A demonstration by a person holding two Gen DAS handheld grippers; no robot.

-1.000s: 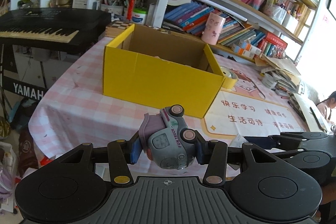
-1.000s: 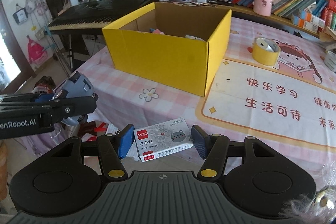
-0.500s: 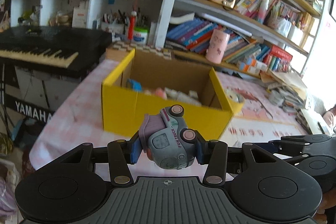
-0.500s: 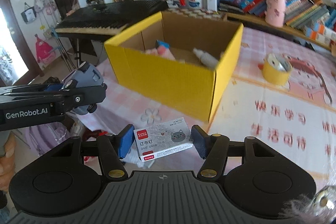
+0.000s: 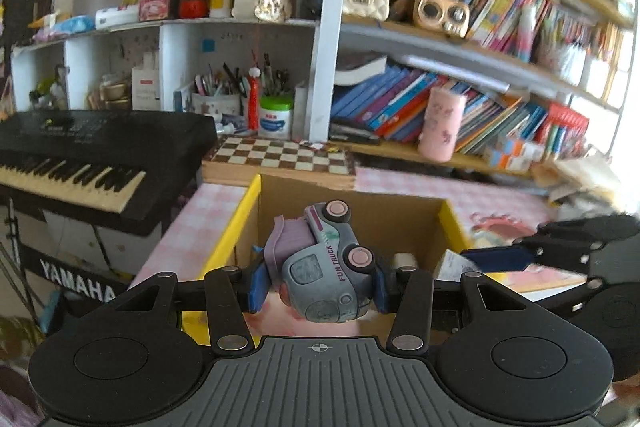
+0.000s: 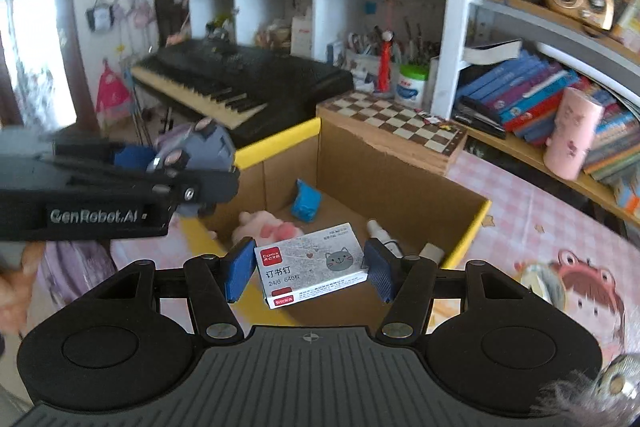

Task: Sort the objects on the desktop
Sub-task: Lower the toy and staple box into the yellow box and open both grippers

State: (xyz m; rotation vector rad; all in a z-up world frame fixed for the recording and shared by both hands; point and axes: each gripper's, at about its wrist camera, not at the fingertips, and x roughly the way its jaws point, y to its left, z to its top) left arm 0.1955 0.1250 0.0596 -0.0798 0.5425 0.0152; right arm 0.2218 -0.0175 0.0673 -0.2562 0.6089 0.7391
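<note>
Here, counter: a pink-and-white checked cloth (image 6: pixel 528 211) is covering the counter, with a cartoon-printed mat (image 6: pixel 576 279) lying on its right part.
Room: white and wooden bookshelves (image 5: pixel 460 43) crammed with books are standing behind the counter; a black Yamaha keyboard (image 5: pixel 80 155) is sitting to the left of it, and a wooden chessboard box (image 5: pixel 280 157) is lying just behind the carton.
Carton: a yellow cardboard box with a plain brown inside (image 6: pixel 400 179) is standing open on the counter, holding a blue crumpled packet (image 6: pixel 306 203), a pink soft toy (image 6: pixel 266 227) and a small white bottle (image 6: pixel 380 233).
Cup: a pink printed tumbler (image 6: pixel 570 133) is standing upright on the low shelf behind the counter.
Toy: a small grey-blue plastic truck with pink wheels, a mauve back and "FUN TRUCK" lettering (image 5: pixel 326 265) is tipping onto its side, hanging in the air over the near part of the open carton.
Stapler refill: a flat white staple box with a grey cat face and red label (image 6: pixel 310 265) is being held level above the carton's near edge.
Left tool (image 5: pixel 318 285): its blue pads are clenching the truck from both sides, and it is pointing at the carton from the near-left corner.
Right tool (image 6: pixel 306 269): its blue pads are pressing on the two short ends of the staple box, just beside the left tool and aiming into the carton.
</note>
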